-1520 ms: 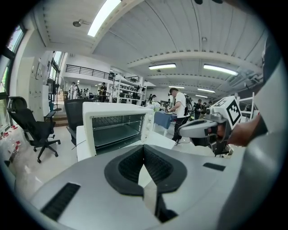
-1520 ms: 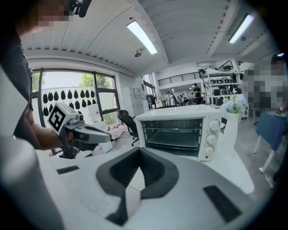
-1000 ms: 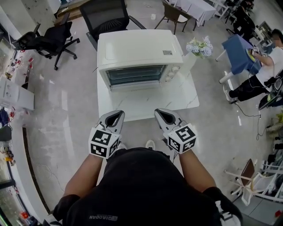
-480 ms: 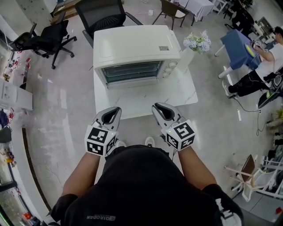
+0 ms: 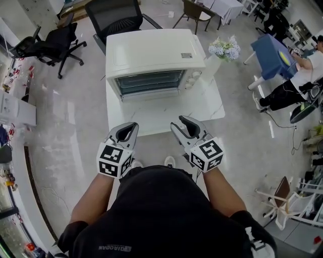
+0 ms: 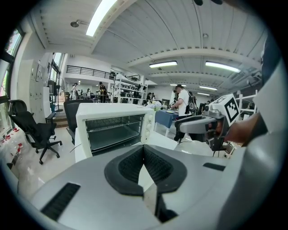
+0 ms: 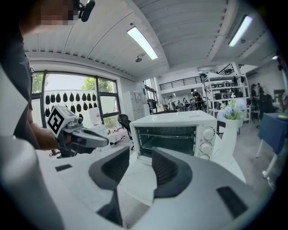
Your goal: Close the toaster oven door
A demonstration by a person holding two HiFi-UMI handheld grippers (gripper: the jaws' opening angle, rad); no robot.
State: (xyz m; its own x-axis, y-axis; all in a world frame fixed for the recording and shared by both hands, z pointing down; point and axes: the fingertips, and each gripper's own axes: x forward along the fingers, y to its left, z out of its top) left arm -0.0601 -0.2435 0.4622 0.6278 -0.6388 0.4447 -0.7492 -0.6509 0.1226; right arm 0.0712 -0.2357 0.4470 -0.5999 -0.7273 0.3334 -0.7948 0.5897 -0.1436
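Observation:
A white toaster oven [image 5: 156, 53] stands at the far side of a white marble table [image 5: 202, 108]. Its front faces me, and the wire racks show inside it [image 7: 173, 137] [image 6: 112, 132]. Both grippers hover over the near table edge, well short of the oven and touching nothing. My left gripper [image 5: 126, 132] [image 6: 144, 148] is shut, its pads meeting at the tips, with nothing held. My right gripper [image 5: 182, 123] [image 7: 140, 152] is open; its jaws have just been opening and nothing lies between them. Each gripper shows from the side in the other's view.
A white vase of pale flowers [image 5: 224, 50] stands on the table's far right corner beside the oven. Black office chairs [image 5: 55, 38] [image 5: 113, 15] stand behind the table. A blue table [image 5: 272, 55] and a seated person [image 5: 298, 85] are off to the right.
The right gripper's jaws have spread apart from shut to wide open. The left gripper and both hands have stayed where they were.

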